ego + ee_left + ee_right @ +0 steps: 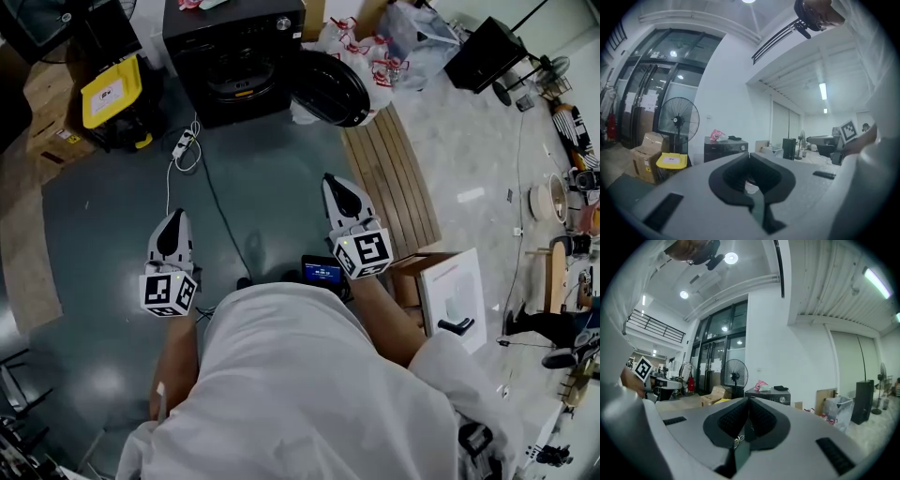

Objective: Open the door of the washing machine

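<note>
Both left tool (176, 217) and right tool (332, 183), closed on nothing, point seemingly level toward the washing machine (234, 56).

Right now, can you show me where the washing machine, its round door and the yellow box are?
washing machine (225, 42): head view, on its black front, above the drum opening.
door (328, 86): head view, on the middle of the round door, swung open to the right.
yellow box (127, 80): head view, on its yellow top.
</note>
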A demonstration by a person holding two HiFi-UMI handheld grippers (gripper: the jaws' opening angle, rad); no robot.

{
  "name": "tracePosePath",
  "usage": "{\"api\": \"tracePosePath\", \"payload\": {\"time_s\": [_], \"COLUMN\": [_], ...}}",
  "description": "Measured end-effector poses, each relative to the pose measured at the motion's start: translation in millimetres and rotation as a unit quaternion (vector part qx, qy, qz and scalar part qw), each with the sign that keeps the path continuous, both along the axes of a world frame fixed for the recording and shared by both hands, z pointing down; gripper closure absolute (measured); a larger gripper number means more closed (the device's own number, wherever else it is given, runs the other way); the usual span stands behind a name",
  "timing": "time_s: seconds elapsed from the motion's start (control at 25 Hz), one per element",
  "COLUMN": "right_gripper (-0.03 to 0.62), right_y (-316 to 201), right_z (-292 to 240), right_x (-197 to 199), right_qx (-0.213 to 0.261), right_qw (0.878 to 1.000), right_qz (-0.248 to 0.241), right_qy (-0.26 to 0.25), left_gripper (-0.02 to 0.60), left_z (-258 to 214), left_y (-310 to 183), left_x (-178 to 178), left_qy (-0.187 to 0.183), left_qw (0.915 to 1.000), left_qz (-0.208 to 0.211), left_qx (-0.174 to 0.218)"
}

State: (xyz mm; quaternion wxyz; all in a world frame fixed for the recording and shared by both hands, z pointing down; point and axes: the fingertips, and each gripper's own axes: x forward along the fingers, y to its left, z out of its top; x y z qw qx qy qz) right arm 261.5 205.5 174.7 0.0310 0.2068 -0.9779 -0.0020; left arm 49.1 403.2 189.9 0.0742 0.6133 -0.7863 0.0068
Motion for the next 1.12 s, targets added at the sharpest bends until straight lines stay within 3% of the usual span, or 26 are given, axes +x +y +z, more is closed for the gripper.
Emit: {"api": "tracePosePath", "payload": {"time_s": [0.48,0.92,1.12], "right_gripper": [0.562,0.562,0.562], "right_y": [2,-29,-50], "right_z": [6,10,15], "right_x": [32,81,106], "right_qx": [-0.003,-0.005,-0.006], "right_qw": [1.000,1.000,0.999], "right_qz": [0.012,0.027,0.028], "right_qy": [-0.005,-0.014,-0.017], "left_gripper": [0.571,0.571,0.571], "left_z": [3,-3,2], "left_y": [-7,-43,-65], "left_x": [26,66,81], "left_qy": [0.001,-0.006,0.017], "left_qw": [0.9998,0.9995,0.9995], "left_qz": [0.018,0.030,0.023], "left_qx": [-0.001,0.003,0.011]}}
